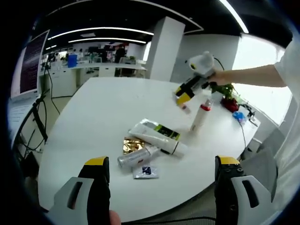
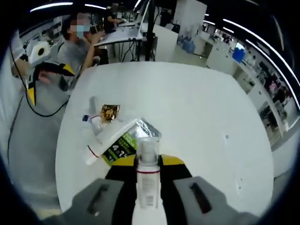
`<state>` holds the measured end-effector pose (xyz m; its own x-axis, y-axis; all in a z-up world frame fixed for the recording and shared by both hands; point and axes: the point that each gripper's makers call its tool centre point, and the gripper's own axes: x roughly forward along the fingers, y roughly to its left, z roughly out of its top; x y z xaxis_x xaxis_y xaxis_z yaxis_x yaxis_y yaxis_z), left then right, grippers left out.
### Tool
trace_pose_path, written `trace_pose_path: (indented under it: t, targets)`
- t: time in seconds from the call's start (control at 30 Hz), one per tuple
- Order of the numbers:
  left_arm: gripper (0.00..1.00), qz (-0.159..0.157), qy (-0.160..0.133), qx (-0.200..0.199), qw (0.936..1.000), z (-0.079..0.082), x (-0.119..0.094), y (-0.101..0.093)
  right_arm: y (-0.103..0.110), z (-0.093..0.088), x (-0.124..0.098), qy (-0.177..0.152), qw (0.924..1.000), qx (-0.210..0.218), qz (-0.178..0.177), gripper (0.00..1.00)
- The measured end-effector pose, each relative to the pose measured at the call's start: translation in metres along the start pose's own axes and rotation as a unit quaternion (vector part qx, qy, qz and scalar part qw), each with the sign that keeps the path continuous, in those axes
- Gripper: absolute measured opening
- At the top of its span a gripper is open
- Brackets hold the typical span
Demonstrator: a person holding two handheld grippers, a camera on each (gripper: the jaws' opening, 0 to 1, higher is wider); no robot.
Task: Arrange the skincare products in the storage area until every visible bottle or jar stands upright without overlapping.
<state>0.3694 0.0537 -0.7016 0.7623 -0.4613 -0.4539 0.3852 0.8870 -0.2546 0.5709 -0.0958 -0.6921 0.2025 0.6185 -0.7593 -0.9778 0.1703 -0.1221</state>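
White round table in an open office carries the work. From the left gripper view I read the left gripper at the near edge, jaws spread wide with nothing between them.

Just beyond it, left to right, lie a silver bottle on its side, a small sachet nearer to me, a gold foil packet behind the silver bottle, and a white tube on its side with a green-and-black label. All of these sit ahead of the left gripper and apart from its jaws.

Further right and farther off, a white bottle with red band stands tilted on the table. Above it I see the right gripper, held by a hand; from here I cannot tell whether its yellow tips touch the bottle.

The right gripper view settles that: the white bottle with red band rises between the right gripper's jaws, which are closed on it. Beyond, this view shows the white tube, gold foil packet and sachet, plus the left gripper at far left.
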Motion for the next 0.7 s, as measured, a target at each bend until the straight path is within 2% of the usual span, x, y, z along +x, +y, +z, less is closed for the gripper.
trace_pose_path:
  t: [0.13,0.4,0.53,0.7]
  targets:
    - [0.91,0.0,-0.002,0.002,1.0,0.0,-0.001,0.0,0.008,0.03,-0.022,-0.072,0.9971,0.021,-0.014,0.17]
    - [0.91,-0.004,0.0,0.015,0.9999,0.0,0.0,-0.004,0.036,0.061,-0.059,-0.147,0.9884,0.034,-0.018,0.17]
    - [0.9,-0.005,0.001,0.023,0.9997,0.0,-0.001,-0.006,0.05,0.068,-0.074,-0.183,0.9813,0.057,-0.013,0.17]
    - [0.9,-0.016,0.001,0.029,0.9994,0.0,-0.001,-0.011,0.072,0.063,-0.084,-0.208,0.9744,0.085,-0.005,0.17]
